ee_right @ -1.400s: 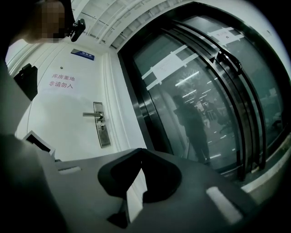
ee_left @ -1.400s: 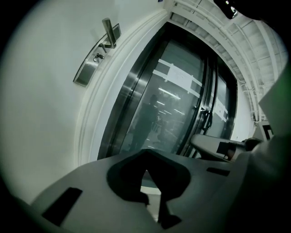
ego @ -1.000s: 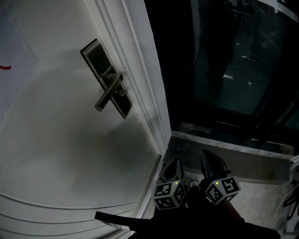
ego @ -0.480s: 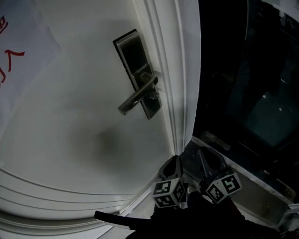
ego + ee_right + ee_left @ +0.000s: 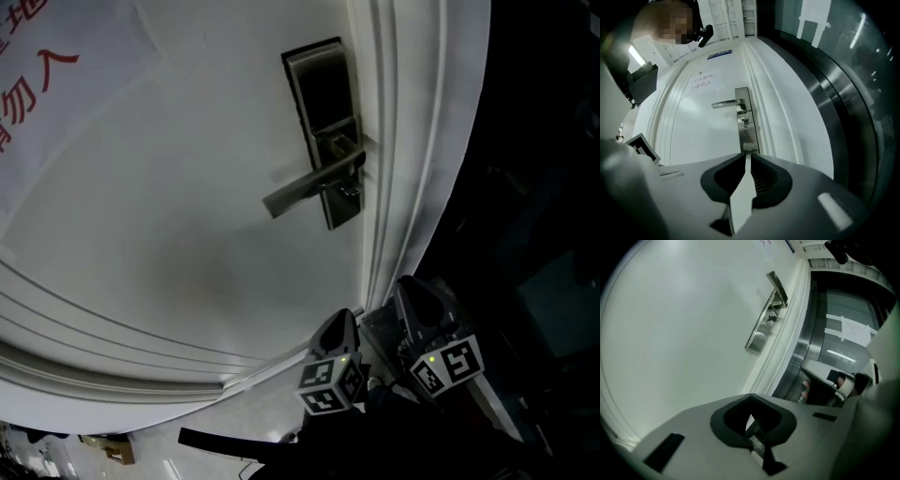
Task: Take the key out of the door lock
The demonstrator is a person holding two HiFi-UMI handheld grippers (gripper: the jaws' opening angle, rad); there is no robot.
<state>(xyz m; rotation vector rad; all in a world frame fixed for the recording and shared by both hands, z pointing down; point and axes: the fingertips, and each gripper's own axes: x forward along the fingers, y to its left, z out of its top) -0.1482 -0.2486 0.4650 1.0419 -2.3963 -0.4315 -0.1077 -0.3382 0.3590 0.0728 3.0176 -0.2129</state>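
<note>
Item: white door, filling the left and centre of the head view. Its top and bottom were cut off by the frame.

Lock plate – dark and upright, in the upper centre, close to the door's right-hand moulding. A lever handle projected leftward from it.

Key – seated in the plate just below the handle, at the centre of the right gripper view. It appeared only as a small glinting shape, its bow and any ring too small to make out. In the left gripper view it was a mere speck at the upper centre.

Left gripper – lower centre, jaws closed together with nothing between them, well apart from the plate.

Right gripper – lower centre, jaws likewise pressed together and empty, the seam pointing up at the plate, well short of the key.

Paper sheet – upper left of the head view, with red characters cropped at the edge and unreadable.

Right of the door the head view was too dark to read. The right gripper view showed glass there.
</note>
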